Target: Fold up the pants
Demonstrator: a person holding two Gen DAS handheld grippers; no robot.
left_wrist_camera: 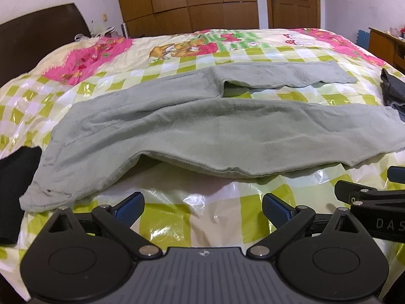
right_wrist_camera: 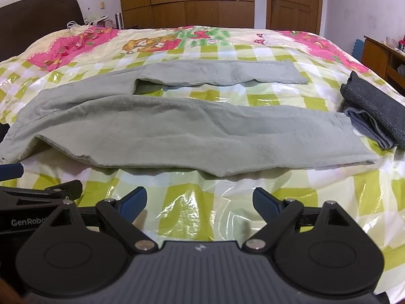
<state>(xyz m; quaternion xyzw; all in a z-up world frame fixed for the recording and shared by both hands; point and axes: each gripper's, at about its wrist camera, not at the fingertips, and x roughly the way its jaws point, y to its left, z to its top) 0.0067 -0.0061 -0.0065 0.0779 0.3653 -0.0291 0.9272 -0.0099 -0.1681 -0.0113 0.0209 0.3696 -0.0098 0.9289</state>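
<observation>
Both jaws gape; pants (left_wrist_camera: 202, 126) lie flat (unfolded).

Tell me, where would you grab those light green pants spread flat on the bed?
Probably the near leg's front edge of the light green cloth pants, approached from the near side. That edge bulges up off the checkered plastic-covered bedspread, leaving room for a finger underneath.

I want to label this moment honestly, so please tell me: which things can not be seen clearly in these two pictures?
- Black cloth, left wrist view: cut off by the left edge; what garment it is, unclear.
- Folded dark clothes, right wrist view: stacked, so their count is hidden.
- Green pants: the underside of the lifted near edge is in shadow.
- Items on the wooden desk: too small.
- Left gripper and right gripper: both open, empty.
</observation>
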